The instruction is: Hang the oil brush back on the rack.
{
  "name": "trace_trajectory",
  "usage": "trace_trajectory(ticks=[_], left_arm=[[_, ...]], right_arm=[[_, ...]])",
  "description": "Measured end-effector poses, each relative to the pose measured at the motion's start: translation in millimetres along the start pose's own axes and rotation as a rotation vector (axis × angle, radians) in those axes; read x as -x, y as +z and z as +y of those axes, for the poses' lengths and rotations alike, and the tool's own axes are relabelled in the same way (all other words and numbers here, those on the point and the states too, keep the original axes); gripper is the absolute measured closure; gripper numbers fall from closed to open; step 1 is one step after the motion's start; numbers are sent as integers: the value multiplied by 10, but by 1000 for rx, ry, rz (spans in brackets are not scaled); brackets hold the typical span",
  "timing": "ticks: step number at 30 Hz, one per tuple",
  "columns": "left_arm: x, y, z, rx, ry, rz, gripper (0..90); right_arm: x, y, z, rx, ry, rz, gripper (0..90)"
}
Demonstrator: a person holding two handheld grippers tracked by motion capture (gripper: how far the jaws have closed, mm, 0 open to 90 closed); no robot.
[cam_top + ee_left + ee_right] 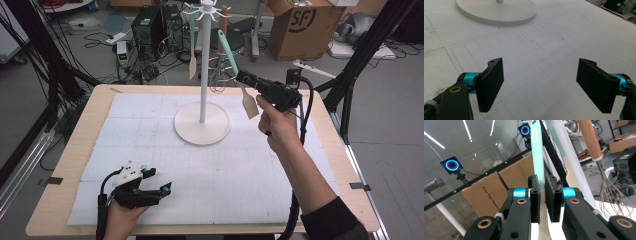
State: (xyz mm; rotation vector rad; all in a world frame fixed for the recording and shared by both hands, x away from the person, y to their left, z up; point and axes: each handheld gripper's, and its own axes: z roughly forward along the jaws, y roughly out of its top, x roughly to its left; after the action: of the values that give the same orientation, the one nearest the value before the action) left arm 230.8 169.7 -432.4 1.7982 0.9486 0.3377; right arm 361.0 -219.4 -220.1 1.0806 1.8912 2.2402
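Note:
A white utensil stand [202,60] rises from a round base [202,130] on the white mat. From its top hooks hang a mint-handled spatula [192,55] and a wooden-handled whisk [222,30]. My right gripper [240,76] is raised just right of the pole, shut on a second mint-handled spatula [228,52] whose wooden blade [250,105] hangs below the jaws. In the right gripper view the pads [535,200] press on that handle [537,152], with the pole [571,162] and whisk [590,137] close by. My left gripper [162,189] lies open near the front left edge, jaws wide apart [541,85] over bare mat.
The stand's base [496,11] lies ahead of the left gripper. Behind the table are a cardboard box [305,25], computer towers [152,25] and floor cables. Black frame struts [365,50] stand at the right. The wooden table edge [60,190] borders the mat.

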Motion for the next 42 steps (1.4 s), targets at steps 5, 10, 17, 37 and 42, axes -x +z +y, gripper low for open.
trace_trajectory(ticks=[5,10,17,37,42], left_arm=[[-2,-4,-2,3,-5,0,226],[-3,-4,-2,2,-5,0,226],[-9,-13,-5,4,-9,3,226],[-21,-37,-5,11,-10,12,226],[-19,-46,1,18,-7,7,226]], right_arm=[[-38,9,53,13,-9,8,836],[-59,42,79,11,-12,12,836],[-43,89,117,12,-8,-3,836],[-38,213,151,-9,-30,-40,835],[-34,270,137,-20,-35,-59,836]])
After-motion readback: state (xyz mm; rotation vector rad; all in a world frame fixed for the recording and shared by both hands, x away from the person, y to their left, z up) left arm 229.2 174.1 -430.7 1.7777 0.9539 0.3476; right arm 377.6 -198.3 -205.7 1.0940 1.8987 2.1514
